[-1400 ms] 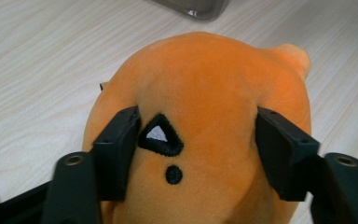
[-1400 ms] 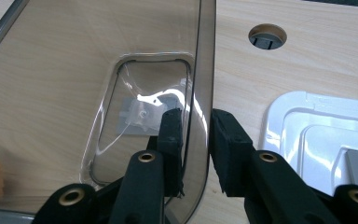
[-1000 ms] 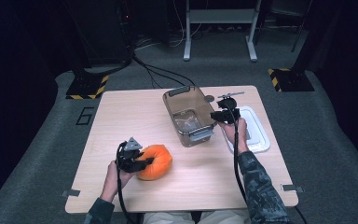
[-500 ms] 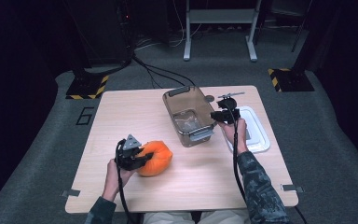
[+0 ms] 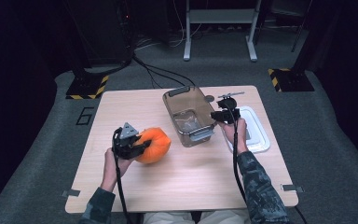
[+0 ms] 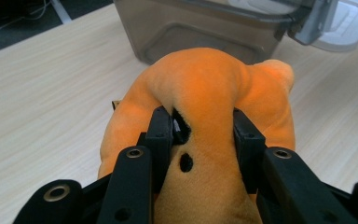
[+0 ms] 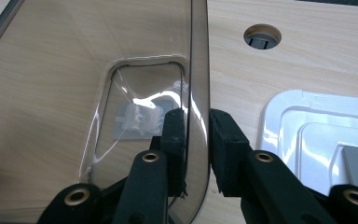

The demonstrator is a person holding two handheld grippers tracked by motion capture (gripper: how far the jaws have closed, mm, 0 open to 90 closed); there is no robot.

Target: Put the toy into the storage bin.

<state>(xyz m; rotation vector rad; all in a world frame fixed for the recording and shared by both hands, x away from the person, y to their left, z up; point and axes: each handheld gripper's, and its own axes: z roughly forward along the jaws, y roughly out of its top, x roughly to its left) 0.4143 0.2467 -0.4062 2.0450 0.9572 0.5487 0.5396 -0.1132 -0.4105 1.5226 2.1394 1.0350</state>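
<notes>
Orange plush toy [image 5: 153,145] pinched in my left gripper [image 5: 137,145], near left; right gripper [image 5: 216,115] clamps clear plastic bin's [image 5: 185,100] wall. Next: carry toy right & far, drop in.

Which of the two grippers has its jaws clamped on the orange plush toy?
The left gripper: its jaws pinch the orange plush toy. The right gripper grips the wall of the clear plastic bin instead.

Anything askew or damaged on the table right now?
Nothing stands out. The bin sits upright, its lid lies flat beside it, and the orange plush is only squeezed by the left hand-held gripper.
</notes>
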